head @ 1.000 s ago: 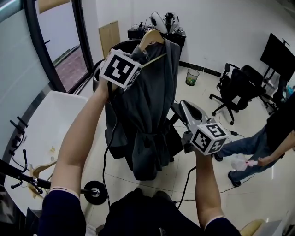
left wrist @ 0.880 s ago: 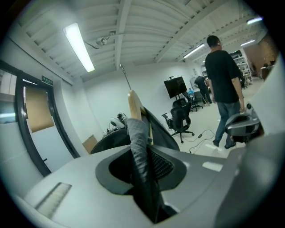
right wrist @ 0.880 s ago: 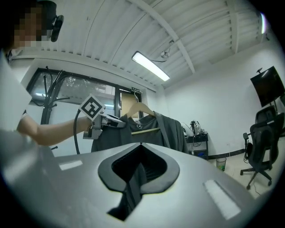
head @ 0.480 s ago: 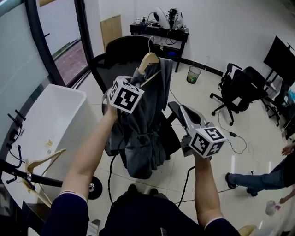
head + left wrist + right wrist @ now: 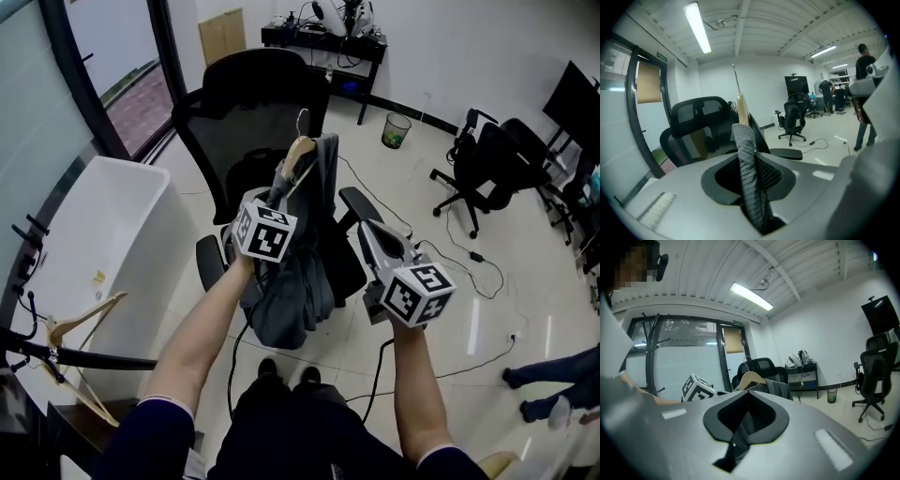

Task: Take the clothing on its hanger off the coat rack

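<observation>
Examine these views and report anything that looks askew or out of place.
The grey garment sits lopsided on the wooden hanger: one arm is bare, the cloth bunched towards the other side. The left claw, closing, pinches the fabric.

Dark grey garment (image 5: pixel 300 281) on tilted pale wooden hanger (image 5: pixel 298 150), well apart from coat rack (image 5: pixel 84 358)

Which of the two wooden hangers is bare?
The hanger at lower left, on the black rack; the other, by the chair, carries the grey garment.
</observation>
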`<state>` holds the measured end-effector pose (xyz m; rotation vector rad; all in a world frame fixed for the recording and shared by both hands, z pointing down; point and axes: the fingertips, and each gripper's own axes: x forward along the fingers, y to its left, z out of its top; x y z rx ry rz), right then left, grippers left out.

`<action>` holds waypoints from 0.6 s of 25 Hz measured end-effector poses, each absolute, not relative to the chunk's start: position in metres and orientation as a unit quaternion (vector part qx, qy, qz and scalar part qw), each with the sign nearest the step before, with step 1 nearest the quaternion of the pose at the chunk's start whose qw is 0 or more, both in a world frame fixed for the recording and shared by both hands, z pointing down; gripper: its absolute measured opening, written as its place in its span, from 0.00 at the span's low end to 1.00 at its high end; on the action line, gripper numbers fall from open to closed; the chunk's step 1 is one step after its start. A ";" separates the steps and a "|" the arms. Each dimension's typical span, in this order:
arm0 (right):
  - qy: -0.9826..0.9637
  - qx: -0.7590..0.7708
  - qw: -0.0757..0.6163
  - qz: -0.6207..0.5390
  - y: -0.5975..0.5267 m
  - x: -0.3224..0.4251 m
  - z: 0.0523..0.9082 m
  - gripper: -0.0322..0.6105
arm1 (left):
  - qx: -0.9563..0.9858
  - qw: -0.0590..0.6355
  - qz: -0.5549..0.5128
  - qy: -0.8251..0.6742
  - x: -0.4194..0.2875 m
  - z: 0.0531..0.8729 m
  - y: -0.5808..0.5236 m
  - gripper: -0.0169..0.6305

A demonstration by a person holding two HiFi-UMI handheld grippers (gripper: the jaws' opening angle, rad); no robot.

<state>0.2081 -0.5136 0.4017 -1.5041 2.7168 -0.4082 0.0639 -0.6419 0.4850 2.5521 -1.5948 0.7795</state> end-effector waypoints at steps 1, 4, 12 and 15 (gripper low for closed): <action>0.866 -0.481 0.002 -0.134 -0.513 0.210 0.406 0.05 | 0.821 0.020 0.251 -0.512 0.066 0.496 -0.641 0.14; 0.863 -0.483 -0.007 -0.147 -0.511 0.215 0.420 0.05 | 0.822 0.033 0.249 -0.511 0.072 0.525 -0.637 0.14; 0.853 -0.490 -0.028 -0.177 -0.502 0.231 0.455 0.05 | 0.818 0.089 0.256 -0.507 0.088 0.608 -0.621 0.14; 0.849 -0.492 -0.038 -0.187 -0.502 0.234 0.469 0.05 | 0.820 0.102 0.252 -0.504 0.091 0.637 -0.618 0.14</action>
